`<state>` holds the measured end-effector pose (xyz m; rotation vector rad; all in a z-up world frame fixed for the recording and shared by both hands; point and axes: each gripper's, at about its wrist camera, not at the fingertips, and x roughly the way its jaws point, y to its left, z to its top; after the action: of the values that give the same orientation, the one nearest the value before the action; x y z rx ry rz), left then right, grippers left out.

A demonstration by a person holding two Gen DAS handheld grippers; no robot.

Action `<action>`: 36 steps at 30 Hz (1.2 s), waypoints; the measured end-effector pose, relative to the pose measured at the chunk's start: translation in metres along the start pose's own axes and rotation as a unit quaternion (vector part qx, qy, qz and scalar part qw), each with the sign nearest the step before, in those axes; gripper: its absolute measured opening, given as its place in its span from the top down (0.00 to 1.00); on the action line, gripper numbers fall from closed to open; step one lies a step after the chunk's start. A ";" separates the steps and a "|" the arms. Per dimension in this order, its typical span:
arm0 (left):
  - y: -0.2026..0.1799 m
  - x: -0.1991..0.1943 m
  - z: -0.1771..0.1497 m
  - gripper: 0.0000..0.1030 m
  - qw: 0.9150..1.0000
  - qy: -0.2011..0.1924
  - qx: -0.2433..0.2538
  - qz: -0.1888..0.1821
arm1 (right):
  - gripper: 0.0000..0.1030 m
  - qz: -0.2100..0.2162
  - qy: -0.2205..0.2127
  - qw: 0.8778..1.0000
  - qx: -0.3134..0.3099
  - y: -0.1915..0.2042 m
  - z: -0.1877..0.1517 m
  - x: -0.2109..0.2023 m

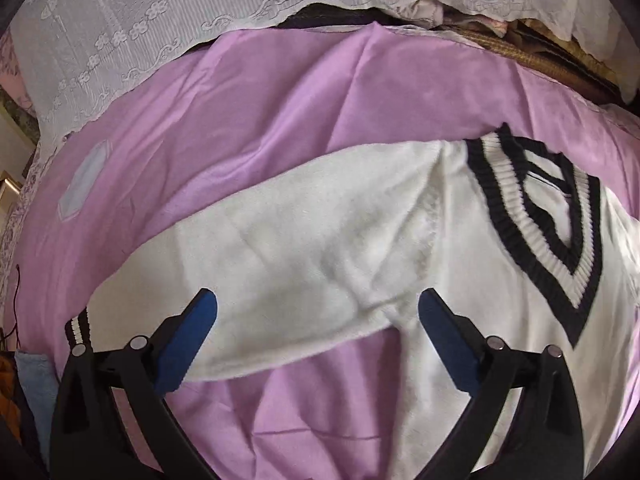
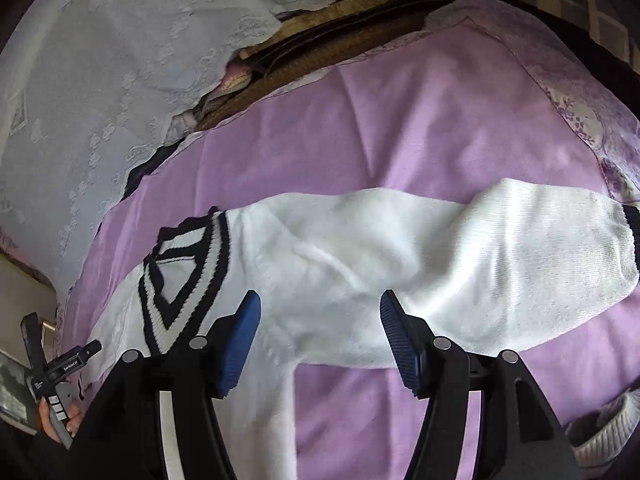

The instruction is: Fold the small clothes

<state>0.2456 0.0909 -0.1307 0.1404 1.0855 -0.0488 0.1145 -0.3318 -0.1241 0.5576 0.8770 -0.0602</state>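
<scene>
A white knit sweater [image 1: 320, 240] with a black-and-white striped V-neck [image 1: 560, 232] lies flat on a purple sheet [image 1: 260, 112]. Its one sleeve stretches to the left, ending in a striped cuff [image 1: 78, 326]. My left gripper [image 1: 318, 312] is open above that sleeve near the armpit, holding nothing. In the right wrist view the sweater [image 2: 360, 248] shows its other sleeve stretched right, with the V-neck [image 2: 184, 280] at left. My right gripper [image 2: 320, 312] is open above the sleeve near the armpit, holding nothing.
A white lace cloth [image 1: 140, 32] lies beyond the sheet, with a woven brown mat [image 2: 320, 40] beside it. A grey knit garment [image 2: 608, 428] sits at the lower right. The left hand with its gripper handle [image 2: 60, 372] shows at lower left.
</scene>
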 end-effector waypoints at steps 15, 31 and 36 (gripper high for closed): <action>-0.088 -0.028 -0.145 0.04 0.991 0.026 0.129 0.013 | 0.33 -0.051 0.091 0.964 -0.244 0.111 -0.174 -0.001; -0.068 -0.066 -0.198 0.04 0.989 0.032 0.143 0.002 | 0.21 -0.064 0.052 0.943 -0.323 0.092 -0.234 -0.087; -0.076 -0.077 -0.177 0.04 0.989 0.017 0.145 -0.006 | 0.21 -0.044 0.015 0.955 -0.294 0.113 -0.205 -0.084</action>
<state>0.0458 0.0374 -0.1511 0.3967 1.1082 -0.2155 -0.0544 -0.1504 -0.1165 -0.0386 0.8973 0.1264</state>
